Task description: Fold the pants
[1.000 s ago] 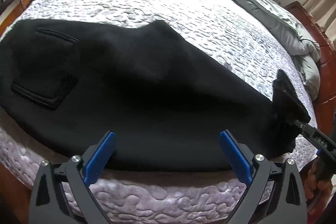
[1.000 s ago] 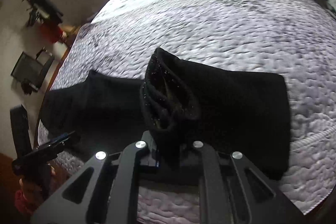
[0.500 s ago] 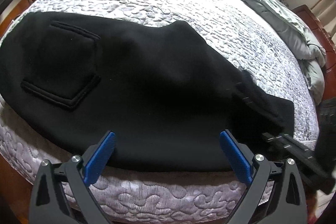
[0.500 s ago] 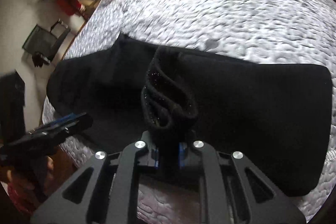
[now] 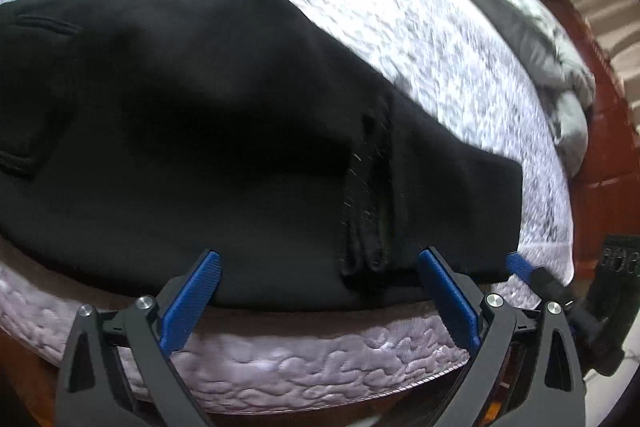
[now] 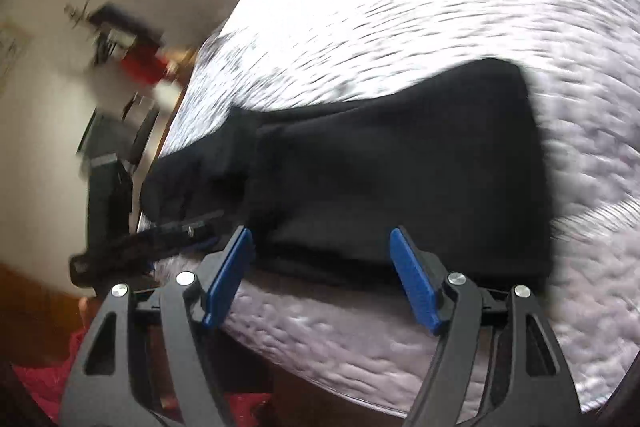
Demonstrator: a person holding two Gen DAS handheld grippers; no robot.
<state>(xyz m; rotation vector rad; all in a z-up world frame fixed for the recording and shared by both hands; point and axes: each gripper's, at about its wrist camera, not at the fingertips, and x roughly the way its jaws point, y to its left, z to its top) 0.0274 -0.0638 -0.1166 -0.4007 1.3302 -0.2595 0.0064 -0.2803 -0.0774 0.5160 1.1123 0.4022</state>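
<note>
Black pants (image 5: 192, 131) lie along the near edge of the bed, with the leg ends folded back over the legs; the cuff edge (image 5: 368, 195) lies on top. My left gripper (image 5: 320, 291) is open and empty, just in front of the pants' near edge. My right gripper (image 6: 320, 275) is open and empty at the near edge of the folded leg part (image 6: 400, 171). The right gripper also shows at the right in the left wrist view (image 5: 532, 275). The left gripper shows at the left in the right wrist view (image 6: 168, 239).
The quilted pale mattress (image 5: 400, 7) holds the pants. A grey duvet (image 5: 520, 11) is bunched at the far side. A red-brown wooden headboard (image 5: 608, 147) stands at the right. Chairs and a red object (image 6: 140, 67) stand on the floor at the left.
My right gripper carried the leg cuffs left over the pants, opened and let them go. The cuffs now lie flat on the legs. My left gripper stayed open.
</note>
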